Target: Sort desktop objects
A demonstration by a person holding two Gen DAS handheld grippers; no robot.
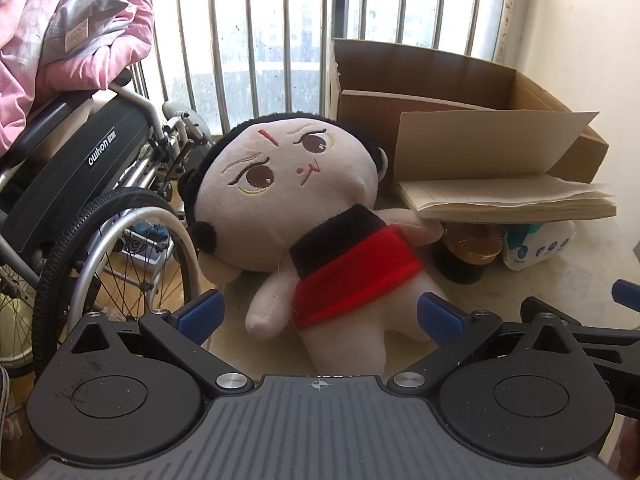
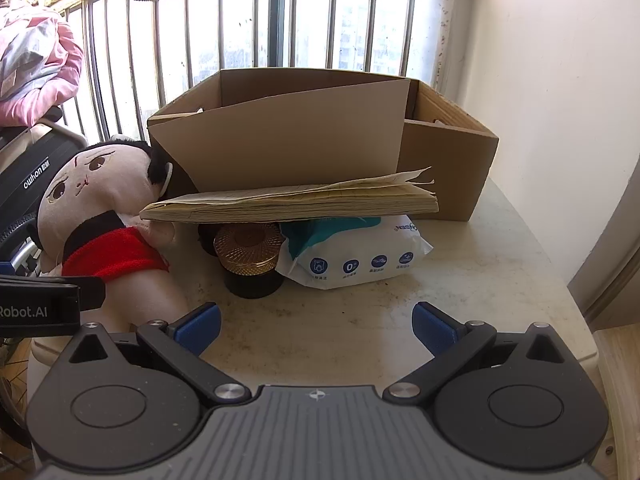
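Observation:
A plush doll (image 1: 304, 216) with a black hair, black collar and red top lies on its back on the table; it also shows in the right wrist view (image 2: 104, 216). My left gripper (image 1: 320, 316) is open, its blue pads either side of the doll's legs. An open notebook (image 2: 292, 200) rests on a black jar with a gold lid (image 2: 248, 252) and a white wet-wipes pack (image 2: 352, 256). My right gripper (image 2: 316, 324) is open and empty over bare tabletop in front of the jar and pack. An open cardboard box (image 2: 444, 148) stands behind.
A wheelchair (image 1: 92, 216) with pink clothing (image 1: 68, 28) on it stands left of the table. Window bars (image 2: 280, 20) run behind the box. A white wall (image 2: 560, 100) is to the right. The table edge (image 2: 584, 356) curves at the right.

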